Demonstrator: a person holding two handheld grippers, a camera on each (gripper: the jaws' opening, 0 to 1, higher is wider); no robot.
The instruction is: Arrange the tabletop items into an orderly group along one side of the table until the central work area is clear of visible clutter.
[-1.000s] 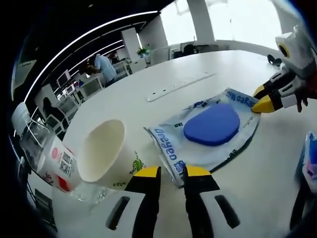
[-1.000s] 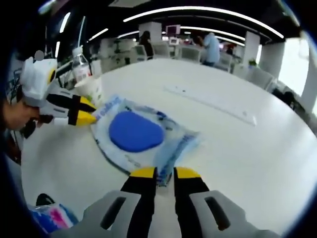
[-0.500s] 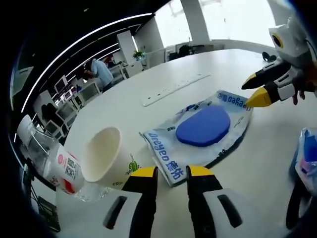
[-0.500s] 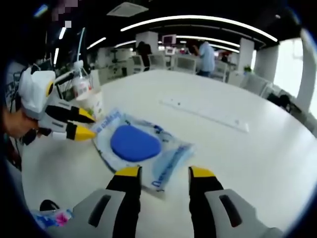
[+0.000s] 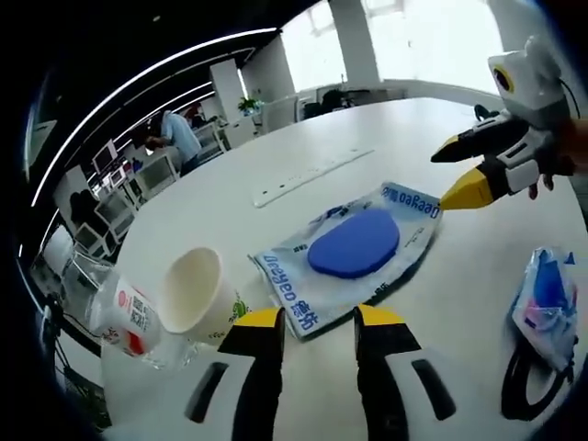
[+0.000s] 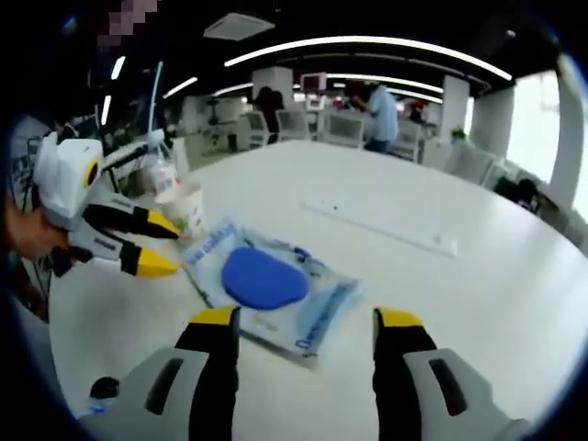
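We see the clear packet (image 5: 354,260) with its blue pad (image 5: 355,243) lying flat on the white desk (image 5: 276,165), just ahead of the left hand-held gripper (image 5: 317,320), whose yellow-tipped jaws stand apart and grip nothing. In the right gripper view the packet (image 6: 276,285) lies ahead of the right hand-held gripper (image 6: 308,319), its jaws spread wide and empty. Left of our left hand-held gripper a paper cup (image 5: 197,296) lies on its side beside a plastic bottle (image 5: 124,317). Beyond the packet runs a white power strip (image 5: 308,167); to the right sits a small blue-and-pink bag (image 5: 547,303).
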